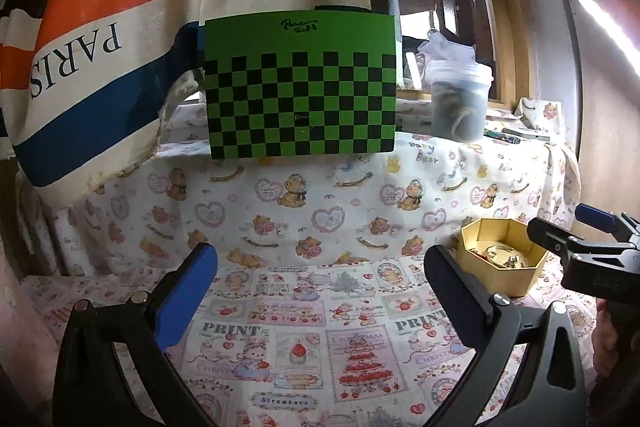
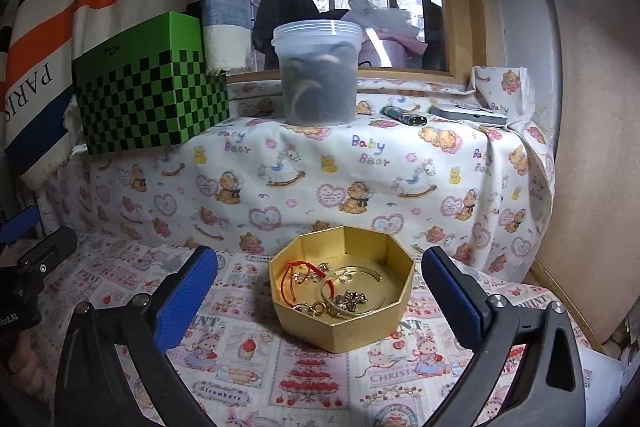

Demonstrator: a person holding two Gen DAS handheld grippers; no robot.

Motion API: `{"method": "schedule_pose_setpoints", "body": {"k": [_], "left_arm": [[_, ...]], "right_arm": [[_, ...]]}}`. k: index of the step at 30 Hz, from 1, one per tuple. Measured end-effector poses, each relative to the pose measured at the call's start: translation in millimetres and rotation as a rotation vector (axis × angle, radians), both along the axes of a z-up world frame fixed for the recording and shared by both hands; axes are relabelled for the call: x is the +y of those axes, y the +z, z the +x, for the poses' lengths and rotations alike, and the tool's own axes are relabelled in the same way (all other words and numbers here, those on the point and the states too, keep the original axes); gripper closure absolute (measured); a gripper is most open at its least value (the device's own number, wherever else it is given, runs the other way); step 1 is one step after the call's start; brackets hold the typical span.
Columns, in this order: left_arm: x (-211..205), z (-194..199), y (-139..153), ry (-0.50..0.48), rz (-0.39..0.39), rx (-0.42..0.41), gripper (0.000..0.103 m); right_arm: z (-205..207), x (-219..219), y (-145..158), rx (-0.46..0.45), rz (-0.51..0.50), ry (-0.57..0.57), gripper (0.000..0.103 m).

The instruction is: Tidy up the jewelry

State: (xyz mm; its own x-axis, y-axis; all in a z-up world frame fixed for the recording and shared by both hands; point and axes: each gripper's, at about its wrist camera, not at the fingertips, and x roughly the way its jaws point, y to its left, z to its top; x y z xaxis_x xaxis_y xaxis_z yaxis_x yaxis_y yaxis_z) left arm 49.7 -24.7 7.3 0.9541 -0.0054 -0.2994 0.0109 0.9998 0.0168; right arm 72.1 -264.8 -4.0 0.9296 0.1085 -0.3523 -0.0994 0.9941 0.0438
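A gold octagonal box [image 2: 372,323] sits on the printed cloth, right in front of my right gripper [image 2: 320,291], which is open and empty. Inside lie a red cord bracelet [image 2: 294,277], a thin bangle [image 2: 360,287] and small gold charms [image 2: 352,299]. The box also shows in the left wrist view [image 1: 500,279], to the right of my left gripper [image 1: 320,291], which is open and empty over bare cloth. The right gripper's body [image 1: 592,251] shows at the right edge there.
A green checkered box [image 1: 300,87] stands on the raised cloth-covered ledge. A lidded plastic tub [image 2: 318,75] stands beside it. A lighter [image 2: 404,115] and a flat silver device [image 2: 468,115] lie further right. A striped curtain [image 1: 100,47] hangs at the left.
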Motion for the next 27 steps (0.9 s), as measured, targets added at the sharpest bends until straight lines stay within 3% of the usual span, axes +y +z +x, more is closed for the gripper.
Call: {"method": "schedule_pose_setpoints", "body": {"k": [27], "left_arm": [[0.6, 0.0, -0.9, 0.031, 0.011, 0.007, 0.001]], "right_arm": [[-7.0, 8.0, 1.9, -0.034, -0.039, -0.006, 0.000]]}}
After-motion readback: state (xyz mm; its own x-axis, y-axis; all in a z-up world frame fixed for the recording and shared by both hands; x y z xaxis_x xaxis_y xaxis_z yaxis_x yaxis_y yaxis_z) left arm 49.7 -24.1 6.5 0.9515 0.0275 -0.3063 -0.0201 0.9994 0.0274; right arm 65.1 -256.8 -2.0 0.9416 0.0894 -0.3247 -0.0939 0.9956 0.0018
